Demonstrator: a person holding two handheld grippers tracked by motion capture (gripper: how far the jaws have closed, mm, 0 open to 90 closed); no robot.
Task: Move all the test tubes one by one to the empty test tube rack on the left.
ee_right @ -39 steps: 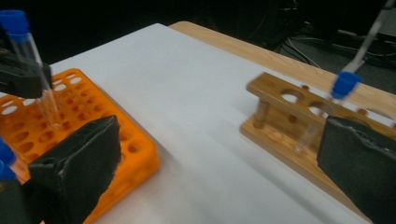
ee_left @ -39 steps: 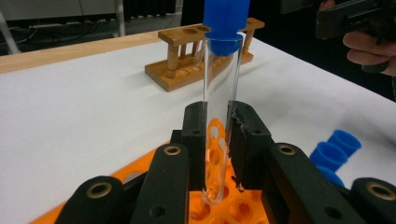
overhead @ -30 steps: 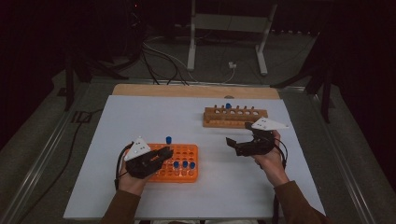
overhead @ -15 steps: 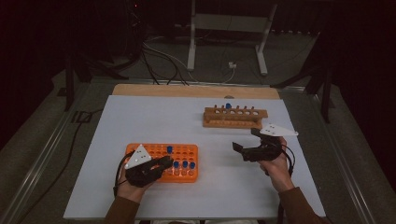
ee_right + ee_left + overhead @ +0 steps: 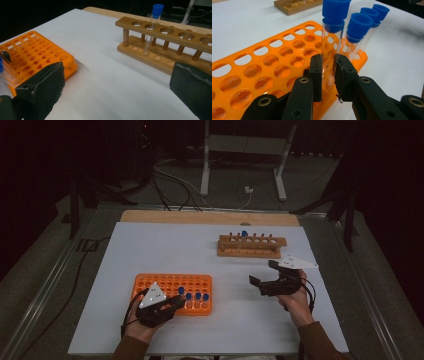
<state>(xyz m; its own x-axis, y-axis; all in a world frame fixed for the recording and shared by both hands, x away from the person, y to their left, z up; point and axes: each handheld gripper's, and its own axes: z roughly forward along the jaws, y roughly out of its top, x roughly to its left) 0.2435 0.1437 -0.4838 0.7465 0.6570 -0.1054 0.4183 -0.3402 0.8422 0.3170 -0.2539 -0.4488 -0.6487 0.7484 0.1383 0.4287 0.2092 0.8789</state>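
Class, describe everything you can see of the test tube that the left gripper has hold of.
The test tube is a clear, slim cylinder that looks like glass or plastic, closed by a blue cap. It stands nearly upright in a hole near the edge of the orange rack, beside three more blue-capped tubes. The left gripper is shut on its lower body, one black pad pressing each side. Its bottom end is hidden.

The right gripper is hovering with jaws wide apart before the wooden rack; 1 blue-capped tube is standing in it, the orange rack lying left.
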